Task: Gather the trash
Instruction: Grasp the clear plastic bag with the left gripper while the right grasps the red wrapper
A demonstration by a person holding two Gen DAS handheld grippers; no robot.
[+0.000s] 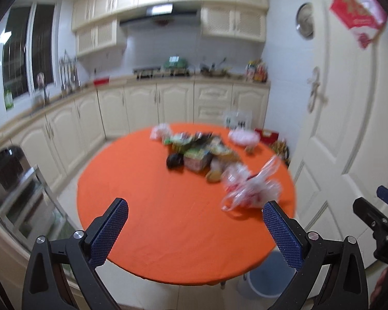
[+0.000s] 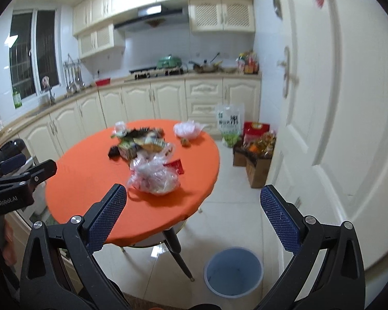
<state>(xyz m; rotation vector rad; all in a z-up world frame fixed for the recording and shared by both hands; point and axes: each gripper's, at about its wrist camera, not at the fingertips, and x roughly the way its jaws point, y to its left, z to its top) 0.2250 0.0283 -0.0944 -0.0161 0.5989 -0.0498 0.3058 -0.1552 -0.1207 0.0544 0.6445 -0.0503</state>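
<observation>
Looking out from the left wrist: left gripper (image 1: pixel 195 206) spread wide, nothing between the blue pads, held above the near part of a round orange table (image 1: pixel 152 217). View blurred. Trash pile (image 1: pixel 199 152) lies past mid-table, far and slightly right of the gripper. Crumpled clear plastic bag (image 1: pixel 251 188) sits nearer, just beyond the right fingertip, close to the table's right edge. Broad bare cloth between fingers and pile. White bag (image 1: pixel 243 137) at the far right rim. Blue bin (image 1: pixel 269 279) on the floor under the near right edge, partly hidden by the finger. Right gripper's tip shows at the right border. White door (image 1: pixel 349 129) close on the right; cabinets along the far wall.

Right wrist view: right gripper (image 2: pixel 192 196) also wide apart and empty, held off the table's near right edge, over floor tile. Plastic bag (image 2: pixel 155 175) just beyond the left fingertip, with a red wrapper (image 2: pixel 175 165) touching its far right side. Trash pile (image 2: pixel 139 142) farther, left of centre. White bag (image 2: pixel 187 129) at the far edge. Bin (image 2: pixel 232 273) stands open on the floor, near and between the fingers, right of a table leg (image 2: pixel 178 250). Boxes of goods (image 2: pixel 256 152) against the door side; clear tile between them and the table. Left gripper (image 2: pixel 20 178) at the left border; its opening cannot be judged here.
</observation>
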